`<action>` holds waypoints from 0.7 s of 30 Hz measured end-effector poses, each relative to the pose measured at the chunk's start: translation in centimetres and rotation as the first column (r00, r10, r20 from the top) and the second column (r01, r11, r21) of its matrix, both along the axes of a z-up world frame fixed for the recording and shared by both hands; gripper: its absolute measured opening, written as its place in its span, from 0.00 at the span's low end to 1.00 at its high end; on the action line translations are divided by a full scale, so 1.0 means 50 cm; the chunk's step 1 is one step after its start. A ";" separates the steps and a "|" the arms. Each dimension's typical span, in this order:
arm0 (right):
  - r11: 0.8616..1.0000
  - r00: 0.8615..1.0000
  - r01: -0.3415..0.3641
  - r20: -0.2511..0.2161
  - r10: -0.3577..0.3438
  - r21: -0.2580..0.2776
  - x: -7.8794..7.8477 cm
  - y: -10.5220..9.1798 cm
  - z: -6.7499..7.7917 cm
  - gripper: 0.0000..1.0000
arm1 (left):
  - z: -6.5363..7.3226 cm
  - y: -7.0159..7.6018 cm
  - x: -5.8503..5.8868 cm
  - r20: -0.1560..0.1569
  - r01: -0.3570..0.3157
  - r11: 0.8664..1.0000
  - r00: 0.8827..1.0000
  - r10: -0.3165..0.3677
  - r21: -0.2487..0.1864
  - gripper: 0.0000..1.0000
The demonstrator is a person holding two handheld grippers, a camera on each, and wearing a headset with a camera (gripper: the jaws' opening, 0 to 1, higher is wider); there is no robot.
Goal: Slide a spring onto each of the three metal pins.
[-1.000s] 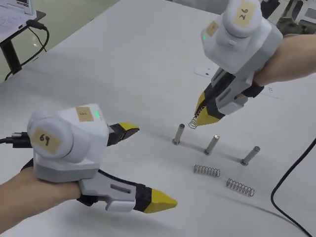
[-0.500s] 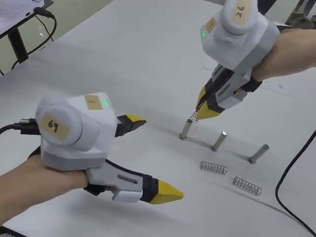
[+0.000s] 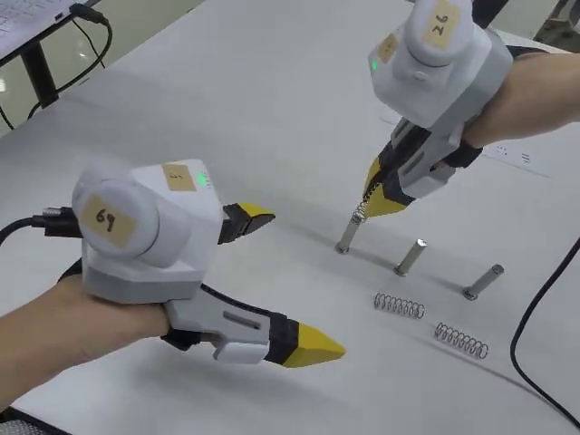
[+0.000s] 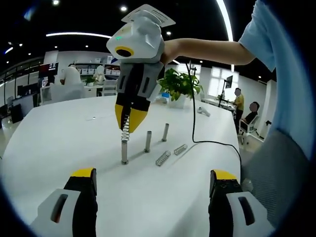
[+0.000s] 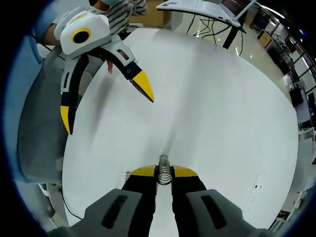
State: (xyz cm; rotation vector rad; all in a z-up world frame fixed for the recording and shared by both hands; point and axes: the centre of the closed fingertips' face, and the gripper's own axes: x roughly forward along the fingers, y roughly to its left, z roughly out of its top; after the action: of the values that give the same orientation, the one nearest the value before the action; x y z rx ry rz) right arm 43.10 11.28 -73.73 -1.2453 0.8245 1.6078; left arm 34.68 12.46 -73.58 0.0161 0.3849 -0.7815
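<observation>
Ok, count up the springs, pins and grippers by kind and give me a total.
Springs: 3, one held spring in the right gripper, two loose springs on the table.
Pins: 3.
Grippers: 2, counting the open left gripper.
Total: 8.

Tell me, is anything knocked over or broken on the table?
Nothing looks wrong. The three short silver metal pins all stand straight. Two loose coiled wire springs lie flat beside them. The right claw holds the third coiled spring over the tip of the end pin.
</observation>
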 end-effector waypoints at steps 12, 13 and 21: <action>1.000 1.000 -0.020 -0.001 0.020 -0.023 -0.001 -0.002 -0.022 0.08 | -0.006 0.002 0.000 -0.015 -0.007 1.000 1.000 0.007 0.000 0.98; 1.000 1.000 -0.019 0.000 0.019 -0.024 0.000 -0.002 -0.024 0.08 | -0.006 0.002 0.000 -0.015 -0.007 1.000 1.000 0.007 0.000 0.98; 0.999 1.000 -0.025 -0.003 0.025 -0.039 -0.002 -0.002 -0.032 0.08 | -0.006 0.004 0.001 -0.020 -0.009 1.000 1.000 0.009 -0.004 0.98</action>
State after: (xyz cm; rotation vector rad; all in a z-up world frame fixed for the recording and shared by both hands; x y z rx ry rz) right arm 42.98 11.18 -75.33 -1.2859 0.8490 1.6206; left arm 34.74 12.64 -73.86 0.0027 0.4018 -0.7742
